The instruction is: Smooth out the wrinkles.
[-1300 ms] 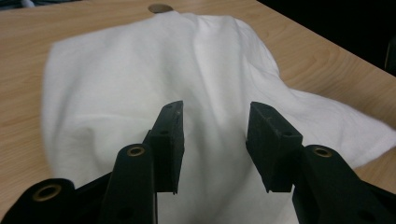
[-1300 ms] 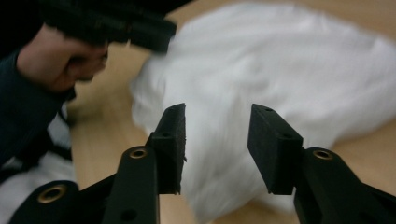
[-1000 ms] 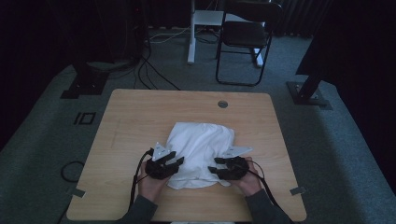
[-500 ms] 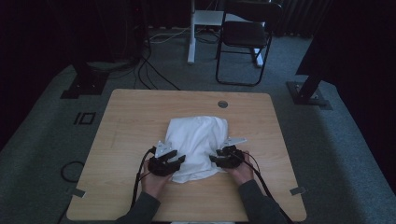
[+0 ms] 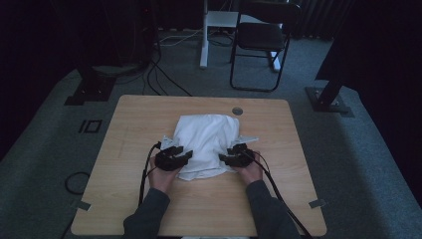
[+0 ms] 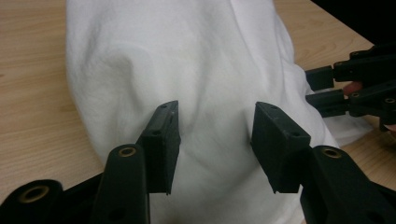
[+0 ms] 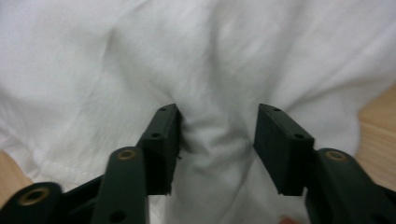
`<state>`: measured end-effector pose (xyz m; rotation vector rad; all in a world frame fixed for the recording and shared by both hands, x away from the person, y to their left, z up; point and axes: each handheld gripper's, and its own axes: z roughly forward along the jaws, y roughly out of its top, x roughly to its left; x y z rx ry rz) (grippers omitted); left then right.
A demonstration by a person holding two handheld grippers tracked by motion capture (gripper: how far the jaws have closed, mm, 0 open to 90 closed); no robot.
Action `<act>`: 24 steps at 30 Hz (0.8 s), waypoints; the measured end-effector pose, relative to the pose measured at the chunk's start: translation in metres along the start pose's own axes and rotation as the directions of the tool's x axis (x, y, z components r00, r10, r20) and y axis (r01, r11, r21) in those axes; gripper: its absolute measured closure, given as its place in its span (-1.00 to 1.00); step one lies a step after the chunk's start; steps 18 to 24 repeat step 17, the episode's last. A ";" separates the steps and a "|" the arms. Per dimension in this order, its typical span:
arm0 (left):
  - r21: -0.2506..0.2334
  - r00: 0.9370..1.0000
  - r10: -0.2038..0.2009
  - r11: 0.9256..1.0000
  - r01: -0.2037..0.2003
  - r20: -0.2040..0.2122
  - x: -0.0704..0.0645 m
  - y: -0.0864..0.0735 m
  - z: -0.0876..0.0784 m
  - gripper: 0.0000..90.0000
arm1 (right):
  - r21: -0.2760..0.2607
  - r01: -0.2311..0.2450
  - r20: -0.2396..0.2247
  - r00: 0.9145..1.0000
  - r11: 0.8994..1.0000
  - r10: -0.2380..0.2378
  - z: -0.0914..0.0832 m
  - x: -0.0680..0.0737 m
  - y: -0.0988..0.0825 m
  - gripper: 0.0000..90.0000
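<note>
Cloth point(image 5: 208, 142) lies mid-table point(image 5: 149, 119), both grippers point(image 5: 174, 158) point(image 5: 234, 157) at its near edge, jaws just opening, gripping nothing.

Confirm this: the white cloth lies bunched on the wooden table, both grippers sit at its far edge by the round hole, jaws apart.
Not the far edge. The high view shows the left gripper and right gripper at the near edge of the cloth, on the person's side, away from the round hole. The rest holds: the cloth lies bunched on the table, jaws apart.
</note>
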<state>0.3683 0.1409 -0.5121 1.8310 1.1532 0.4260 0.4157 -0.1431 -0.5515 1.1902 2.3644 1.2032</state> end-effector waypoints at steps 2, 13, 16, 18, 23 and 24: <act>-0.030 1.000 0.003 1.000 -0.003 -0.014 0.000 0.002 -0.008 0.11 | -0.027 -0.012 -0.007 1.000 1.000 0.012 -0.007 -0.004 0.001 -0.07; -0.143 0.994 -0.019 0.990 0.004 -0.105 0.034 0.007 -0.073 0.05 | -0.180 -0.058 0.032 0.997 0.982 0.065 -0.084 -0.024 -0.017 -0.31; -0.146 0.992 -0.019 0.989 0.001 -0.126 0.042 0.006 -0.082 0.04 | -0.189 -0.085 0.044 0.994 0.978 0.095 -0.096 -0.033 -0.025 -0.31; -0.160 0.990 -0.022 0.987 0.000 -0.139 0.049 0.006 -0.090 0.04 | -0.189 -0.085 0.044 0.994 0.978 0.095 -0.096 -0.033 -0.025 -0.31; -0.160 0.990 -0.022 0.987 0.000 -0.139 0.049 0.006 -0.090 0.04 | -0.189 -0.085 0.044 0.994 0.978 0.095 -0.096 -0.033 -0.025 -0.31; -0.160 0.990 -0.022 0.987 0.000 -0.139 0.049 0.006 -0.090 0.04 | -0.189 -0.085 0.044 0.994 0.978 0.095 -0.096 -0.033 -0.025 -0.31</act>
